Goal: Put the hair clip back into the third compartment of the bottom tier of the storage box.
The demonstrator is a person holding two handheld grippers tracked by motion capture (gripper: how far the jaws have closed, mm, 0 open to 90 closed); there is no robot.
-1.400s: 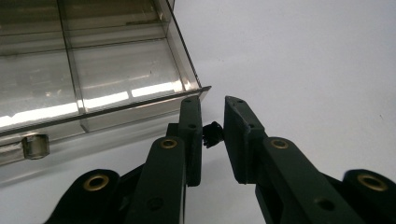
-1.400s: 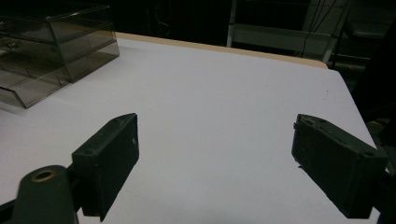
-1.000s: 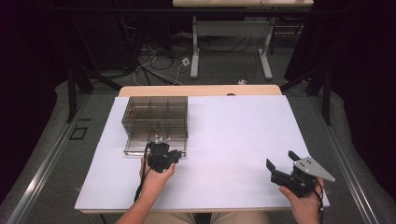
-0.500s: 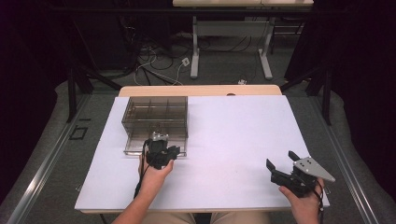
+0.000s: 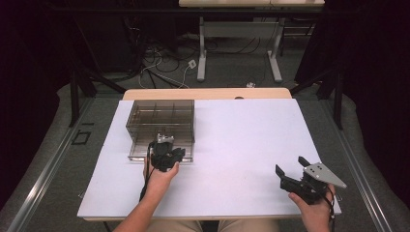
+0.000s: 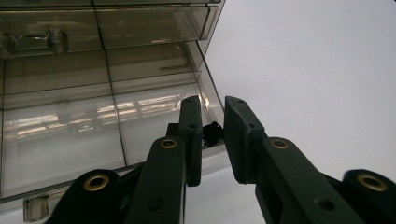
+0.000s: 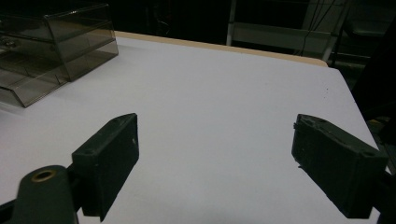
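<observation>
A smoky clear plastic drawer box (image 5: 162, 116) stands at the left back of the white table (image 5: 241, 135). Its lowest drawer (image 5: 138, 151) is pulled out toward me. My left gripper (image 5: 164, 142) is at that drawer's front edge. In the left gripper view the jaws (image 6: 212, 105) stand nearly together across the front rim of the drawer (image 6: 70, 135) near its right corner, with a small dark piece (image 6: 213, 132) pinched between the pads. My right gripper (image 5: 290, 165) rests at the table's near right, open, with nothing between its jaws (image 7: 215, 140).
The drawer box (image 7: 56, 37) lies far to the left of the right gripper. A wooden strip (image 5: 208, 94) runs along the table's far edge. Beyond it on the floor are cables (image 5: 159, 72) and desk legs (image 5: 203, 48). Dark curtains hang at both sides.
The left gripper has edged slightly forward toward the drawer box. The right hand and its gripper have stayed in place.
</observation>
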